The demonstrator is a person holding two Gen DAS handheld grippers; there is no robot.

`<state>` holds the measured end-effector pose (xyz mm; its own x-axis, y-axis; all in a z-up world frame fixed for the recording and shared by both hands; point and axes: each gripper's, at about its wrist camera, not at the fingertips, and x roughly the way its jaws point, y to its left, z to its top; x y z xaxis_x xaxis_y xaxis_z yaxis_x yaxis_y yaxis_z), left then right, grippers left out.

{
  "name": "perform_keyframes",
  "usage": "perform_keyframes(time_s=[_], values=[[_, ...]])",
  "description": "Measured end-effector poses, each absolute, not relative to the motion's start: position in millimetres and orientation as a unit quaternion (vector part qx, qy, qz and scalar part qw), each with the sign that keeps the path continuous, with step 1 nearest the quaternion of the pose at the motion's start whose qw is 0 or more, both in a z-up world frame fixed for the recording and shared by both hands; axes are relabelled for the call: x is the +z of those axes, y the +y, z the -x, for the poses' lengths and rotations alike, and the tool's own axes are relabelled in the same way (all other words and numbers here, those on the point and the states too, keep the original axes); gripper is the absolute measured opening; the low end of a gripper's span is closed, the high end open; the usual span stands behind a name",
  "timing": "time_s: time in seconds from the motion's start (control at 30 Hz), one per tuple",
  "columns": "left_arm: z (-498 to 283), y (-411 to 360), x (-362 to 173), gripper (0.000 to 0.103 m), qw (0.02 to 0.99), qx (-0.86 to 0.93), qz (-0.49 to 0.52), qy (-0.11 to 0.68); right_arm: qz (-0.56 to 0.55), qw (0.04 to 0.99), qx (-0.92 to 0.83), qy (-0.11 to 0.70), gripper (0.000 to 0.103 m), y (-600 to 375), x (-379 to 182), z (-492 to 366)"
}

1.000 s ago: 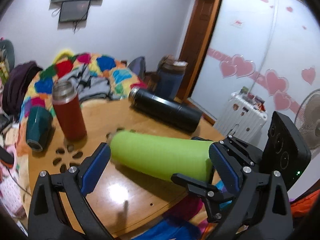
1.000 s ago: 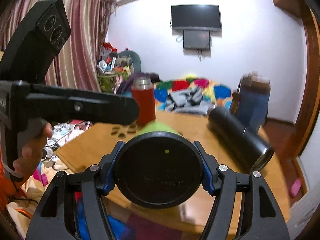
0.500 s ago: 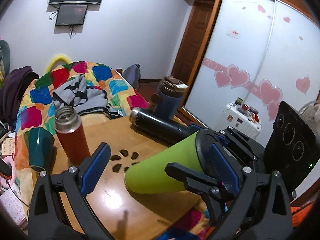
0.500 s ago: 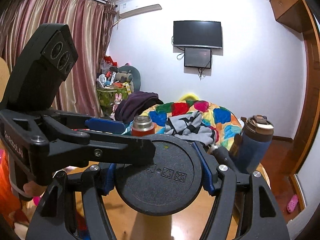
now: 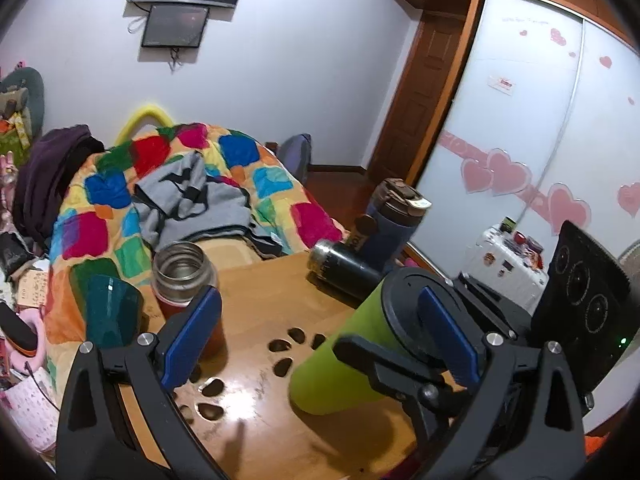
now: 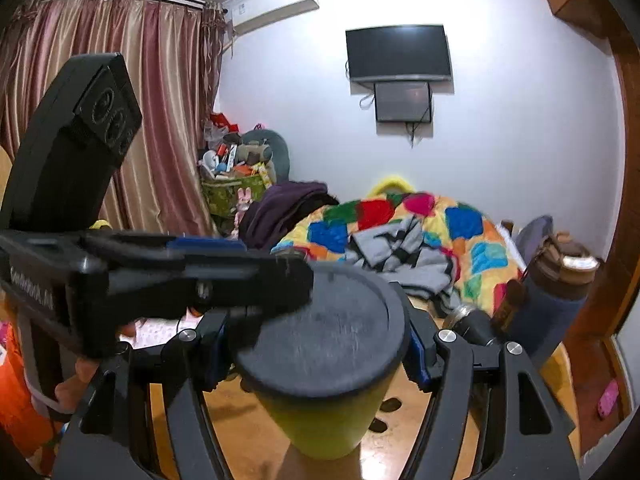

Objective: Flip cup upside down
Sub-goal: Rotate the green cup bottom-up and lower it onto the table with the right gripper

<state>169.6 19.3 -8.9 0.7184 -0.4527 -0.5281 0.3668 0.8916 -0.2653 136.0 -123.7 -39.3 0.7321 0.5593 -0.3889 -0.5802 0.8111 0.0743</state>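
Right tongs (image 6: 316, 354) clamped on the tilted green cup (image 5: 340, 364) near its black-capped end, left tongs (image 5: 320, 344) apart beside it

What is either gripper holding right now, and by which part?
The right gripper clamps the green cup at its black-capped end, one finger on each side. The left gripper is open, holding nothing.

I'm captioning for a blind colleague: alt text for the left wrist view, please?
A tilted green cup, black end up, is clamped by the right gripper over a wooden table. The open left gripper frames it; a red flask and teal cup stand behind.
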Motion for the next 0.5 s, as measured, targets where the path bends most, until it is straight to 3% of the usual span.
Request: perform_keyframes(time_s=[0.5], values=[[-177.5,33.3,-11.9,0.1,0.941,-0.171,0.066,0.283,0.009,0.916,0.316,0.247,0.066,-130.2,-59.5,-136.4]])
